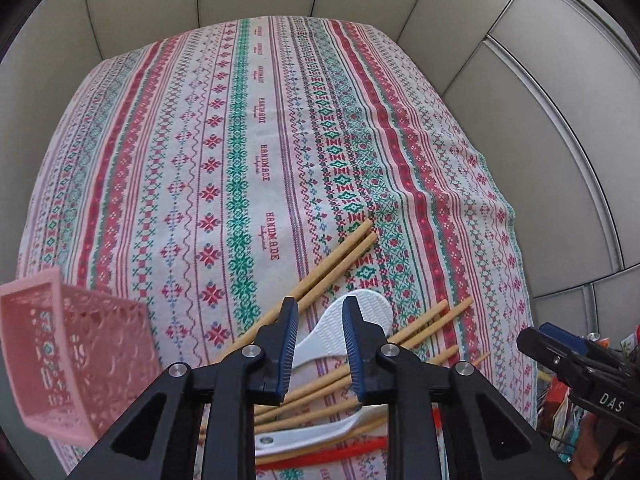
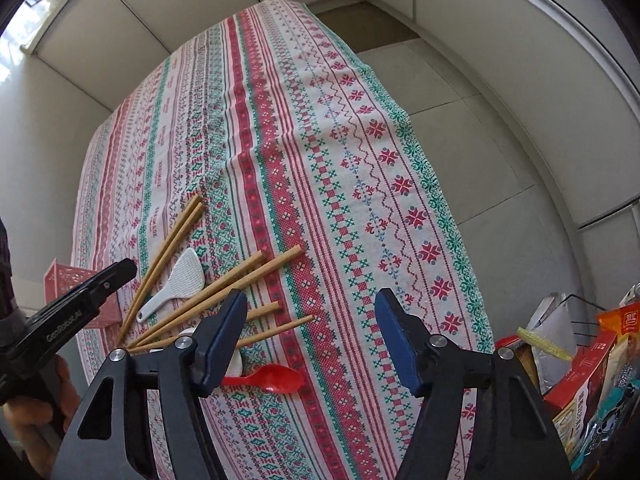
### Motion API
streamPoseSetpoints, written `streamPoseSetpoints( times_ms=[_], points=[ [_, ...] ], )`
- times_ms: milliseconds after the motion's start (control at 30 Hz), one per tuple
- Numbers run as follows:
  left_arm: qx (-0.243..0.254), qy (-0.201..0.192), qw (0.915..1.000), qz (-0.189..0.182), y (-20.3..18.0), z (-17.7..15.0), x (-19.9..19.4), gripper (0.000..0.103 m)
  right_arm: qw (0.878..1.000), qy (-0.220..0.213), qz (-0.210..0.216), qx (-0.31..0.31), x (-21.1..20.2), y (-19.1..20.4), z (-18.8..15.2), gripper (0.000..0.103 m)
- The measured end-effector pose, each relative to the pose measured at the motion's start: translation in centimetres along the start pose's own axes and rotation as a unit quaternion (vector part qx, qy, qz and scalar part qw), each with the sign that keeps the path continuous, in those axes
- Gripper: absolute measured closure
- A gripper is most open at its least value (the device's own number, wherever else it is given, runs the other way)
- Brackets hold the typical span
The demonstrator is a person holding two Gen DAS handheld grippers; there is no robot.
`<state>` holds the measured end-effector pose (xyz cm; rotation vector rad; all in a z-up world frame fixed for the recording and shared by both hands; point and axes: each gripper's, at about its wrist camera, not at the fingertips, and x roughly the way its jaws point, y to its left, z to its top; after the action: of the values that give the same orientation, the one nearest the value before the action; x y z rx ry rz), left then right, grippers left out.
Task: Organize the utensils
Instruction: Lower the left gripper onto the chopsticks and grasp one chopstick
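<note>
Several wooden chopsticks (image 1: 332, 264) lie fanned out on the patterned tablecloth (image 1: 240, 140), with a white rice paddle (image 1: 352, 320) among them and a red spoon (image 1: 332, 452) below. My left gripper (image 1: 320, 316) is open and empty, hovering just above the paddle. In the right wrist view the chopsticks (image 2: 224, 288), the paddle (image 2: 180, 280) and the red spoon (image 2: 276, 378) lie left of my right gripper (image 2: 310, 320), which is wide open and empty above the cloth. A pink lattice basket (image 1: 68, 356) stands at the table's left edge; it also shows in the right wrist view (image 2: 76, 288).
The tablecloth (image 2: 320, 160) hangs over the table's right edge. Snack packets and boxes (image 2: 592, 376) are piled on the right beside the table. Grey partition walls (image 1: 520, 120) surround the table. My right gripper shows in the left wrist view (image 1: 560, 348).
</note>
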<state>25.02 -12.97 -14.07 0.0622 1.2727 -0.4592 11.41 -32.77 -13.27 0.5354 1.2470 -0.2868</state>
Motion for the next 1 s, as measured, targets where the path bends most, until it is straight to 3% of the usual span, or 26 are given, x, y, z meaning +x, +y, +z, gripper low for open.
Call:
streamPoseSetpoints(
  times_ms=[300,600,733,833,1000],
  points=[
    [0.034,0.025,0.9986,0.03,-0.7,2.3,3.7,0.091,1.0,0.019,0.01,0.01,1.9,-0.1,1.6,0.035],
    [0.047,0.036,0.9966,0.058,-1.0,3.8,5.1,0.092,0.999,0.035,0.013,0.025,3.0,-0.5,2.0,0.036],
    [0.032,0.06,0.9975,0.021,-0.7,4.2,5.5,0.091,0.998,0.042,0.019,0.034,3.4,-0.6,2.1,0.038],
    [0.051,0.065,0.996,0.034,-1.1,3.9,5.7,0.091,0.998,0.041,0.022,0.034,3.5,-0.5,2.1,0.038],
    [0.065,0.069,0.9954,0.015,-1.6,3.6,5.2,0.09,0.998,0.043,0.024,0.037,3.6,-0.6,2.1,0.038]
  ],
)
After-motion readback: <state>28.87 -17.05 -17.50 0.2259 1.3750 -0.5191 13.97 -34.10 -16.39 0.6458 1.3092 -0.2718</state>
